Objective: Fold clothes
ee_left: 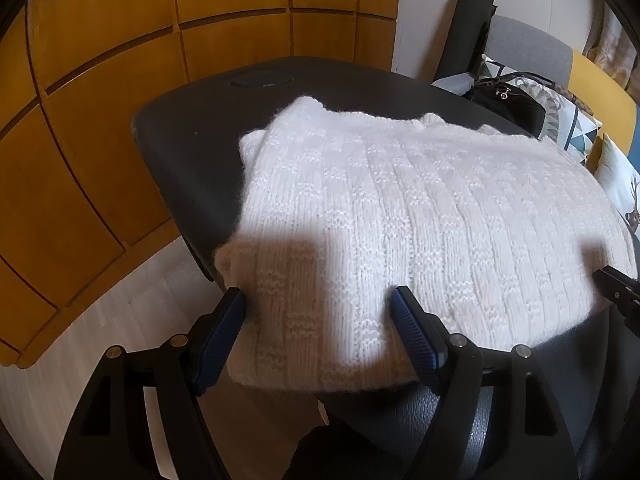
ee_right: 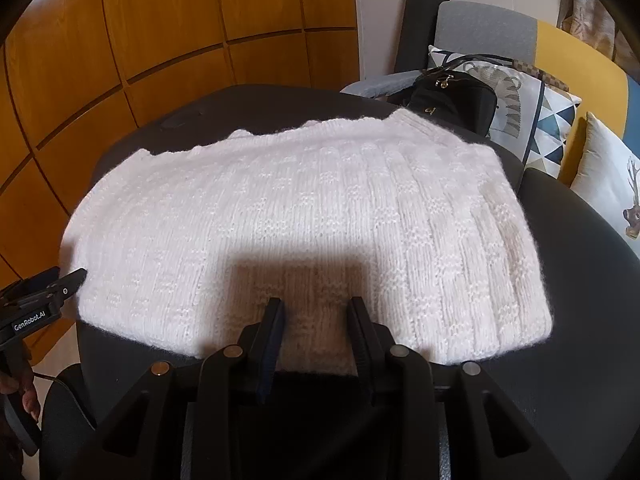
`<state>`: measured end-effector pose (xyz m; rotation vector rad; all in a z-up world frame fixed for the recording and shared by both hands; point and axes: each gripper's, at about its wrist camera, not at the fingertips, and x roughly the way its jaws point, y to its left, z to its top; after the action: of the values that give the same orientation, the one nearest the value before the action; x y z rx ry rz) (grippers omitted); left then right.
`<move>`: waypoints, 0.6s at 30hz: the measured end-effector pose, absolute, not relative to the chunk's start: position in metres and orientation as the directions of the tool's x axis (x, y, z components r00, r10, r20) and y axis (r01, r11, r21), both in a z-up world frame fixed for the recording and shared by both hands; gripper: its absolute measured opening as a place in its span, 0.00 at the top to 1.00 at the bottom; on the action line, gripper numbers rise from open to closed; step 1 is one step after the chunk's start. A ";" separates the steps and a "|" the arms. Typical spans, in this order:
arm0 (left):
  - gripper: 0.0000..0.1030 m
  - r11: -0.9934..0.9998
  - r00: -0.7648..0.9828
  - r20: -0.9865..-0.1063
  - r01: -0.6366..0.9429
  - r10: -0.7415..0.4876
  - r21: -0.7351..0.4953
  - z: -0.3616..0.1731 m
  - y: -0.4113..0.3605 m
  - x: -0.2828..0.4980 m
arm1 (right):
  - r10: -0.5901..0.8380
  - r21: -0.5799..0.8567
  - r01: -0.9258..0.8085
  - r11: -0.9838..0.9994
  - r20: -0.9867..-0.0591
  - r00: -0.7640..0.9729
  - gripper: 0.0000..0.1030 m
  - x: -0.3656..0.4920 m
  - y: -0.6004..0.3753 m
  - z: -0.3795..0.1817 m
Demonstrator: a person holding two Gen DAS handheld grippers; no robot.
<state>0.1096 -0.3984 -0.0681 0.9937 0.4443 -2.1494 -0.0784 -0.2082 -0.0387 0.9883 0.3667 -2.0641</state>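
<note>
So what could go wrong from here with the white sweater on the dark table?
1. The sweater hangs over the near edge of the table, so a pull toward the person could drag the fold off.
2. The left gripper is wide open with its fingers over the knit; closing might pinch only the top layer.
3. The right gripper is opening over the hem, and its fingers could snag the fuzzy yarn.

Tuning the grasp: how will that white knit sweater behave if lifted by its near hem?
The sweater is probably floppy: soft folded layers, so one edge would likely drape and unfold. Its fuzzy ribbed knit should grip the pads, unlikely to slip. Looks bulky but light.
</note>
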 end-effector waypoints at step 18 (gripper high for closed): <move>0.24 -0.670 -0.439 -0.784 0.741 -0.439 -0.040 -0.062 -0.380 0.123 | -0.578 0.194 0.773 -0.604 -0.774 -0.257 0.68 -0.012 -0.174 -0.045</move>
<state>0.1233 -0.3801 -0.0616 1.0099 0.4990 -2.1315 -0.0121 -0.1742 -0.0453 1.0756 0.2821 -1.9574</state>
